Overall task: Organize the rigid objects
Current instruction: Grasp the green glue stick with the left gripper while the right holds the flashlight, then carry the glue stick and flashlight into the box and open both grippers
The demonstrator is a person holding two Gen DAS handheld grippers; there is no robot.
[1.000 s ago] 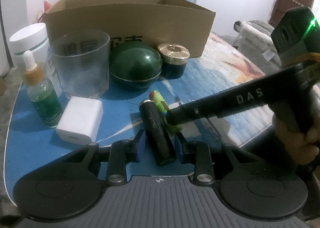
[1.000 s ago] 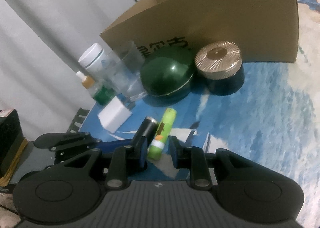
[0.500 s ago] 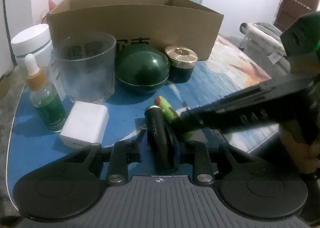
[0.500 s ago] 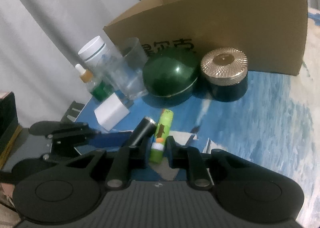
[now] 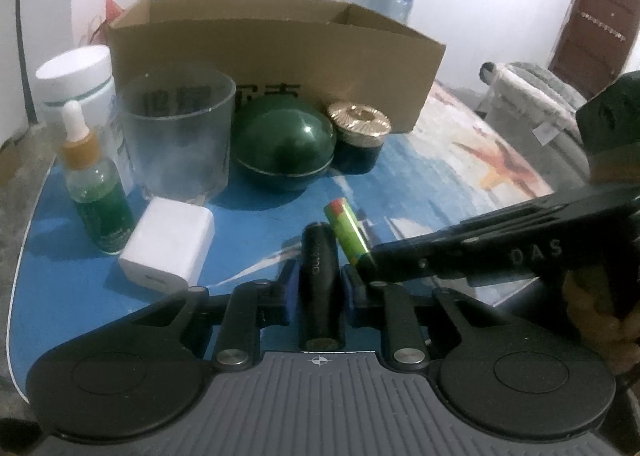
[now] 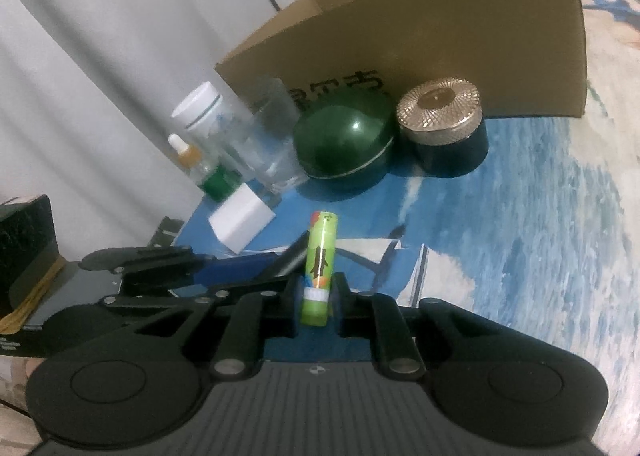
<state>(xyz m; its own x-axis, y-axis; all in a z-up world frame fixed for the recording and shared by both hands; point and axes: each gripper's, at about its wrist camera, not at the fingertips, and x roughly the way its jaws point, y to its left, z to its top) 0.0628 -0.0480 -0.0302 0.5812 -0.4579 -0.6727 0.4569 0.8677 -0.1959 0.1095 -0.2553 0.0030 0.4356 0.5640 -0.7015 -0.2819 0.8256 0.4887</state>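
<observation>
A black tube (image 5: 320, 276) lies on the blue mat with my left gripper (image 5: 318, 284) around it. Its jaws are closing and the pads press on the tube's sides. Just right of it a lime-green tube (image 5: 347, 232) with an orange end is held at its near end by my right gripper (image 6: 316, 296), which is shut on that green tube (image 6: 318, 276). The right gripper's arm (image 5: 480, 256) reaches in from the right in the left wrist view. In the right wrist view the left gripper (image 6: 180, 268) sits close at the left.
An open cardboard box (image 5: 276, 67) stands at the back. Before it stand a white jar (image 5: 76, 83), a dropper bottle (image 5: 96, 191), a glass tumbler (image 5: 178, 143), a green domed jar (image 5: 284, 151) and a gold-lidded jar (image 5: 360, 139). A white charger cube (image 5: 168, 244) lies near left.
Both pairs of jaws have narrowed: the left onto the black tube, the right onto the green tube. The green tube now points straight ahead between the right fingers.
</observation>
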